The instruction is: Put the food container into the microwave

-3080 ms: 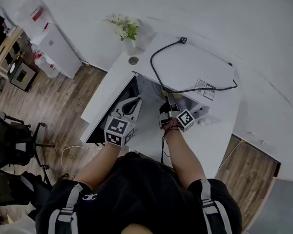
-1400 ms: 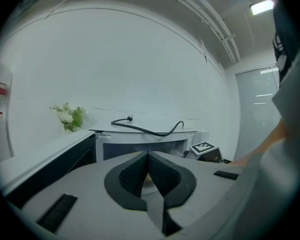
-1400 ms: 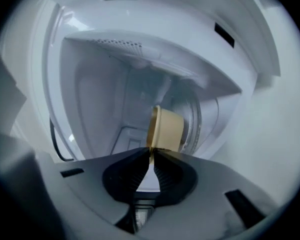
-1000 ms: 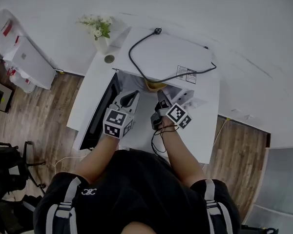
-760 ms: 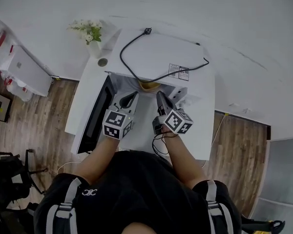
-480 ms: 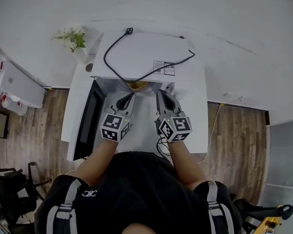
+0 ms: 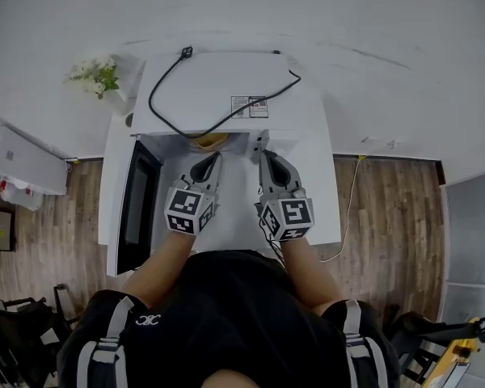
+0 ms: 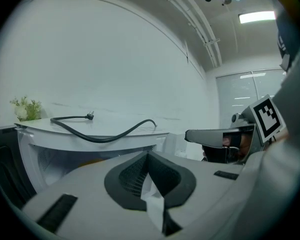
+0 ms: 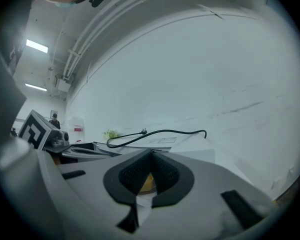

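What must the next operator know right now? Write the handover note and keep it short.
Left hand-held gripper: jaws together, nothing in them, held in front of the microwave opening.
Right hand-held gripper: jaws together, empty, alongside the left one.
Food container: yellowish, just inside the cavity. Only its front edge shows under the microwave's top.
Door: swung open to the left.
Done: the container appears to be in and released.
Left: probably only closing the door. The left hand-held gripper is the nearer one to it.
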Available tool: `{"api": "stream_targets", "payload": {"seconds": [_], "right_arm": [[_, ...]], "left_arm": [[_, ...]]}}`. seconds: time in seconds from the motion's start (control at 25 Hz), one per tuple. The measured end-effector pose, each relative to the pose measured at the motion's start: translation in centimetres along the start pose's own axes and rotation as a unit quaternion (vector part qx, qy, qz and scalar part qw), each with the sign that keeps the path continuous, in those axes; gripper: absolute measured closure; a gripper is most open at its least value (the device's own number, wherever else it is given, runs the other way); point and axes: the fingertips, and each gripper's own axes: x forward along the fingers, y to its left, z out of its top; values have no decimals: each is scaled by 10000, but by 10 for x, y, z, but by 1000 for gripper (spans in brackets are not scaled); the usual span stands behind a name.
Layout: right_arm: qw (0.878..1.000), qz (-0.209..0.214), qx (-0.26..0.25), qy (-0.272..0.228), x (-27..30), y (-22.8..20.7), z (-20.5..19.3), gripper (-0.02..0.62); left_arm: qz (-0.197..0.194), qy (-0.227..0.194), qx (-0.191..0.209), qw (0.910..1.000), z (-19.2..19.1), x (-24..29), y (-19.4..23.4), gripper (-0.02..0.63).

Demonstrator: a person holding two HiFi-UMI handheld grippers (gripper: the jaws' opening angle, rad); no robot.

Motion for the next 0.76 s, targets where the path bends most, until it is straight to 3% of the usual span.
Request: {"api": "stream_targets", "payload": {"seconds": [0.76], "right_arm": [[9995,-110,151,253,-6,-7,-19,600]], "left_arm": [[-42,-21,-47,10000,-1,3,-2,612]]}}
